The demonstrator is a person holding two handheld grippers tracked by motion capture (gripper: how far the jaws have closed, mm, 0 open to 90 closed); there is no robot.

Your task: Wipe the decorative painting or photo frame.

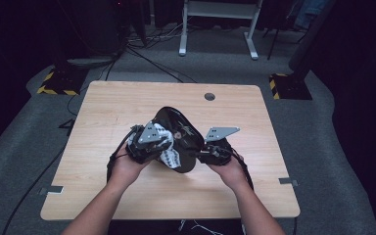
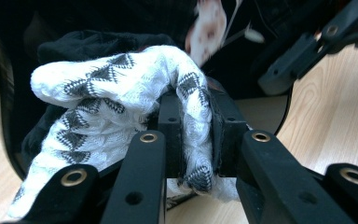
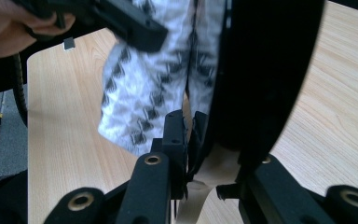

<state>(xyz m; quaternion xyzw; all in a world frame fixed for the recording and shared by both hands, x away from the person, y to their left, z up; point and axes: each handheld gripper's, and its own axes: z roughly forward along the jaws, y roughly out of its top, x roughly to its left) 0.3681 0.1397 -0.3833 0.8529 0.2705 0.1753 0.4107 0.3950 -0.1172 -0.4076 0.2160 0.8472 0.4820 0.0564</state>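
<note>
Patterned cloth (image 2: pixel 121 93) pinched by left gripper (image 2: pixel 196 135), black case (image 3: pixel 265 70) (right gripper (image 3: pixel 191 140) clamps edge)

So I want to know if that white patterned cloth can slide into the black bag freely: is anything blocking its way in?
Nothing visible blocks it. The left hand-held gripper is shut on the white patterned cloth, which already lies at the black bag. The right hand-held gripper pinches the bag's edge; whether the mouth gapes wide enough cannot be told.

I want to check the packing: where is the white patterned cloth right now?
In the high view, mid-table, the white patterned cloth hangs from the left gripper against the black bag.
</note>
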